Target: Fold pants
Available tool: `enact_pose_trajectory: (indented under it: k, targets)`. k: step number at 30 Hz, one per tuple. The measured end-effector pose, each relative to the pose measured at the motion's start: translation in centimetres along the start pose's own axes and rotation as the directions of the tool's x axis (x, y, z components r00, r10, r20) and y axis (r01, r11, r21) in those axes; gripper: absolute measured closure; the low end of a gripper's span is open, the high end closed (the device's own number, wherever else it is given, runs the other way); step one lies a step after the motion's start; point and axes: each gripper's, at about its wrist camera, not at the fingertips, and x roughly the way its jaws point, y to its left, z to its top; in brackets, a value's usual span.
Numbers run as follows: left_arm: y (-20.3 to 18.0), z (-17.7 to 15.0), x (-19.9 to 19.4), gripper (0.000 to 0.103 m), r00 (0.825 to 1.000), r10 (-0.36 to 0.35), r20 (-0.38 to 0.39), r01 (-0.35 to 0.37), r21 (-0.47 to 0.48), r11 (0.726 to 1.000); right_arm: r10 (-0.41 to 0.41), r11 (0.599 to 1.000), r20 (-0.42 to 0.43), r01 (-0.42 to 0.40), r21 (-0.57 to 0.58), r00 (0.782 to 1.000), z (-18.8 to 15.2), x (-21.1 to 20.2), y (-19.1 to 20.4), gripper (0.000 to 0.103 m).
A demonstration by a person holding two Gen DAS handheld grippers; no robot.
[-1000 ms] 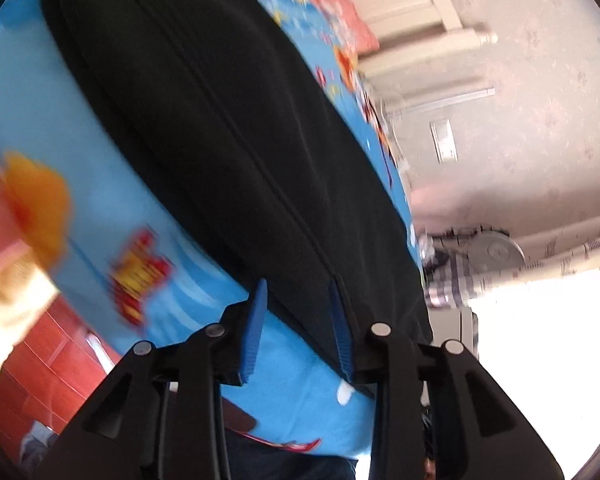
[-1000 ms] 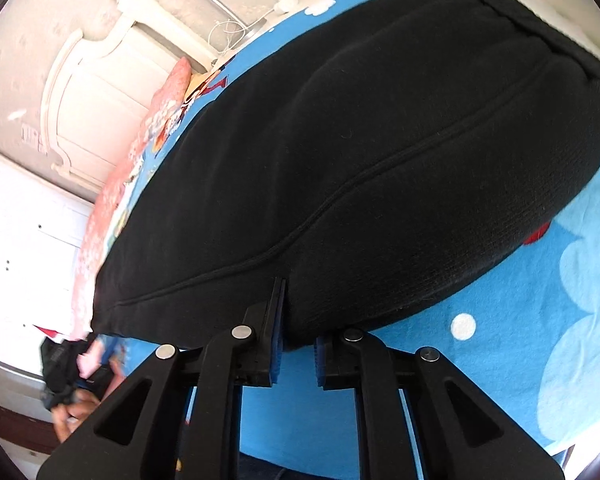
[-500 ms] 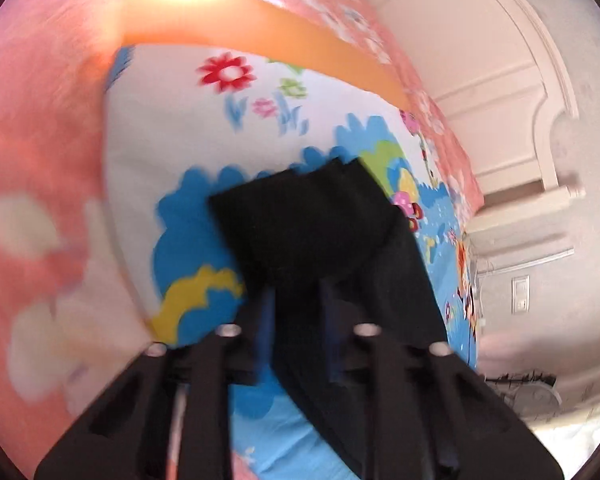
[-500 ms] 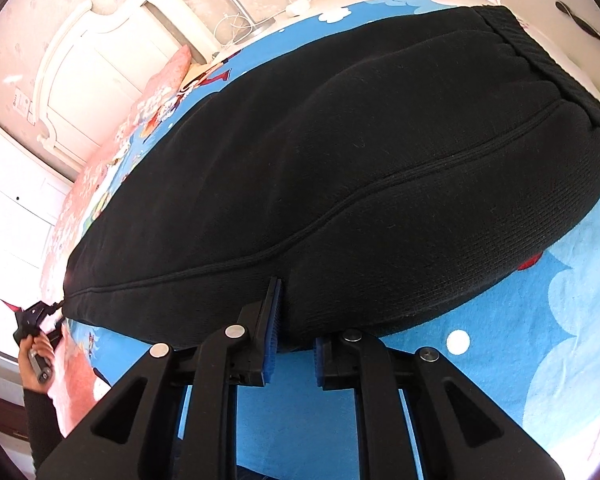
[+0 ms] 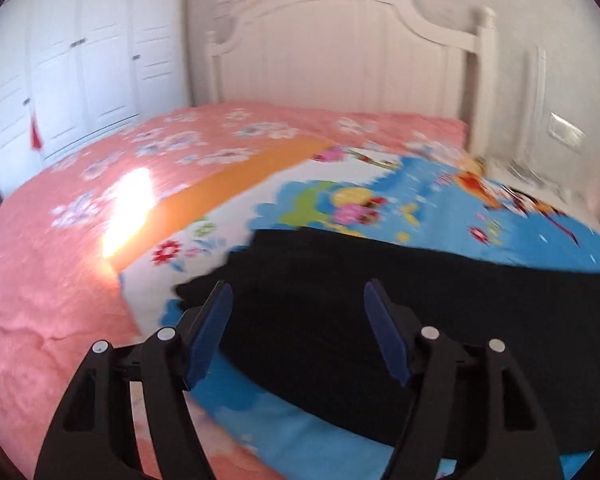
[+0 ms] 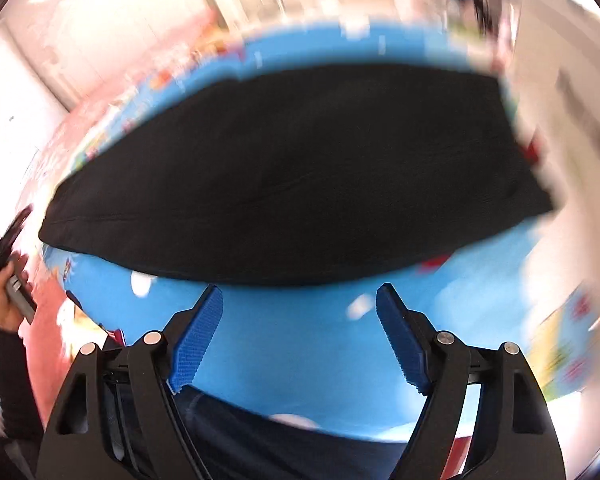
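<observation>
We have both grippers off the black pants (image 6: 292, 168), which lie flat in a long folded band on the blue cartoon-print blanket (image 6: 300, 344) spread over the pink floral bedspread (image 5: 60, 280). We judge this as the release after a fold: the cloth rests on the bed and nothing lifts it. The next move, as we read it, calls for finding one end of the band and pinching it through all its layers, so that it can be carried over the other end.

Our left gripper (image 5: 298, 330) hangs above the pants' near edge, its jaws opening, blue pads (image 5: 210, 334) wide apart, with no cloth pinched between them. Our right gripper (image 6: 300, 336) hangs over bare blanket just short of the pants, its jaws opening too, and it holds nothing. Both views are blurred.
</observation>
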Motion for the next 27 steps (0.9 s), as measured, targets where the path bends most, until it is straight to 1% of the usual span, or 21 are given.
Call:
enact_pose_trajectory:
  k: [1, 3, 4, 5, 6, 8, 9, 10, 11, 13, 15, 17, 18, 19, 20, 21, 22, 24, 25, 26, 27]
  targets:
    - [-3.4, 0.0, -0.6, 0.035, 0.996, -0.09, -0.01, 0.09, 0.056, 0.994, -0.019, 1.0, 0.062, 0.018, 0.009, 0.998, 1.1, -0.6, -0.8, 0.024]
    - [-11.0, 0.4, -1.1, 0.038, 0.954, -0.298, -0.043, 0.301, 0.116, 0.946, -0.092, 0.996, 0.176, 0.089, 0.021, 0.98, 3.8, -0.2, -2.3, 0.024]
    - [-15.3, 0.9, -1.6, 0.042, 0.899, -0.432, -0.073, 0.438, 0.151, 0.886, -0.158, 0.987, 0.198, 0.159, 0.01, 0.967, 5.3, 1.5, -2.9, 0.024]
    - [-18.7, 1.2, -1.9, 0.054, 0.839, -0.533, -0.109, 0.544, 0.171, 0.821, -0.194, 0.98, 0.208, 0.199, -0.004, 0.959, 6.0, 2.8, -3.5, 0.029]
    - [-21.4, 1.4, -2.0, 0.069, 0.8, -0.584, -0.138, 0.601, 0.188, 0.777, -0.235, 0.97, 0.2, 0.243, -0.018, 0.951, 6.5, 4.1, -3.8, 0.04]
    - [-28.4, 2.3, -1.4, 0.084, 0.761, -0.614, -0.207, 0.648, 0.259, 0.716, -0.362, 0.925, 0.145, 0.374, -0.065, 0.921, 6.9, 7.9, -4.8, 0.055]
    - [-30.4, 2.6, -1.1, 0.085, 0.746, -0.623, -0.236, 0.666, 0.264, 0.697, -0.402, 0.909, 0.113, 0.411, -0.075, 0.909, 6.6, 8.8, -5.3, 0.071]
    - [-32.7, 3.2, 0.0, 0.085, 0.725, -0.631, -0.274, 0.688, 0.258, 0.678, -0.448, 0.889, 0.058, 0.452, -0.078, 0.892, 6.1, 10.0, -6.5, 0.075]
    - [-34.4, 3.5, 0.9, 0.085, 0.711, -0.634, -0.305, 0.702, 0.259, 0.663, -0.432, 0.896, 0.08, 0.438, -0.073, 0.898, 5.2, 9.9, -7.3, 0.075]
    - [-38.4, 3.6, 3.0, 0.085, 0.714, -0.599, -0.363, 0.7, 0.349, 0.623, -0.456, 0.878, 0.105, 0.466, -0.111, 0.884, 4.0, 9.5, -7.3, 0.074]
    - [-42.4, 2.6, 5.0, 0.088, 0.703, -0.535, -0.469, 0.711, 0.47, 0.523, -0.481, 0.861, 0.115, 0.493, -0.123, 0.869, 3.5, 9.3, -6.9, 0.074]
    - [-43.9, 0.9, 6.9, 0.096, 0.779, -0.404, -0.48, 0.627, 0.611, 0.484, -0.483, 0.86, 0.127, 0.497, -0.115, 0.866, 3.3, 9.3, -7.1, 0.074]
    - [-44.4, 0.7, 7.5, 0.095, 0.799, -0.392, -0.456, 0.598, 0.67, 0.44, -0.48, 0.863, 0.132, 0.494, -0.108, 0.867, 3.1, 9.2, -7.2, 0.074]
    - [-44.3, 1.4, 8.2, 0.095, 0.79, -0.395, -0.47, 0.611, 0.659, 0.438, -0.478, 0.865, 0.135, 0.492, -0.102, 0.868, 3.2, 9.4, -7.2, 0.074]
    - [-44.2, 2.2, 8.6, 0.095, 0.792, -0.391, -0.468, 0.609, 0.648, 0.457, -0.478, 0.865, 0.135, 0.492, -0.098, 0.868, 3.3, 9.7, -7.2, 0.074]
    - [-44.2, 2.7, 9.2, 0.102, 0.861, -0.324, -0.392, 0.508, 0.704, 0.496, -0.48, 0.864, 0.138, 0.494, -0.099, 0.866, 3.3, 9.7, -7.1, 0.074]
    - [-43.9, 3.0, 9.6, 0.102, 0.884, -0.288, -0.369, 0.467, 0.72, 0.514, -0.482, 0.861, 0.144, 0.498, -0.104, 0.864, 3.4, 9.7, -7.0, 0.074]
    - [-42.5, 4.5, 9.0, 0.099, 0.8, -0.411, -0.436, 0.6, 0.587, 0.544, -0.477, 0.864, 0.148, 0.493, -0.097, 0.866, 3.1, 9.6, -7.0, 0.074]
    - [-42.1, 4.9, 7.9, 0.097, 0.77, -0.467, -0.434, 0.637, 0.559, 0.531, -0.476, 0.867, 0.148, 0.491, -0.09, 0.867, 3.1, 9.6, -7.1, 0.074]
    - [-42.1, 4.7, 6.9, 0.097, 0.756, -0.492, -0.432, 0.652, 0.567, 0.503, -0.476, 0.868, 0.148, 0.49, -0.085, 0.867, 3.1, 9.6, -7.1, 0.073]
    - [-42.6, 3.8, 6.0, 0.097, 0.745, -0.488, -0.455, 0.662, 0.596, 0.454, -0.478, 0.867, 0.147, 0.492, -0.079, 0.866, 3.1, 9.6, -7.1, 0.072]
